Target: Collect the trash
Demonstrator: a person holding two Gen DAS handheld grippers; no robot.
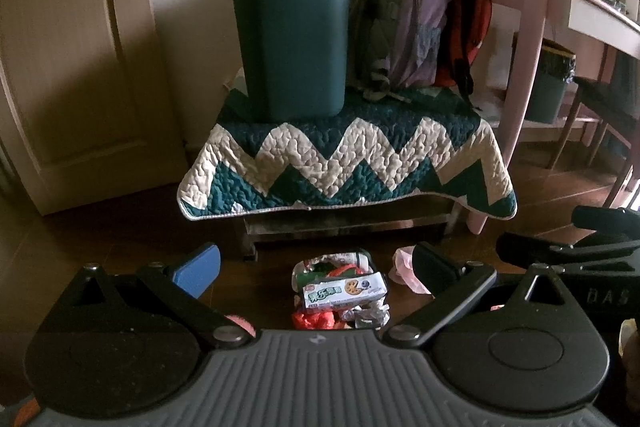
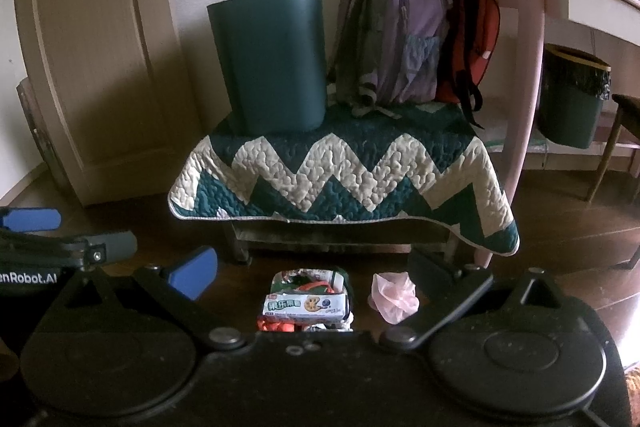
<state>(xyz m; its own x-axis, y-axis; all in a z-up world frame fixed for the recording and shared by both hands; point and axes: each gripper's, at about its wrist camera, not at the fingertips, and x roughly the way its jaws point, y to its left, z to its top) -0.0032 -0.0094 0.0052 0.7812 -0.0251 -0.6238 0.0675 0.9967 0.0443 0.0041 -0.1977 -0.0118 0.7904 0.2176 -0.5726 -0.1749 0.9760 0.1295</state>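
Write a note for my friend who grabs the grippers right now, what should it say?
Left gripper: open, empty, above the floor.
Right gripper: open, empty, beside it.
Trash: wrapper pile with a cookie box on the floor in front of the bench; pink bag to its right.
Bin: on the quilt, beside the backpack.
Done: nothing picked up yet.
Left: grab each piece and drop it in the bin.

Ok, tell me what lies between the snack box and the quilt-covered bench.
Only bare dark floor shows between the snack box with its wrapper pile and the quilt-covered bench; both wrist views show it.
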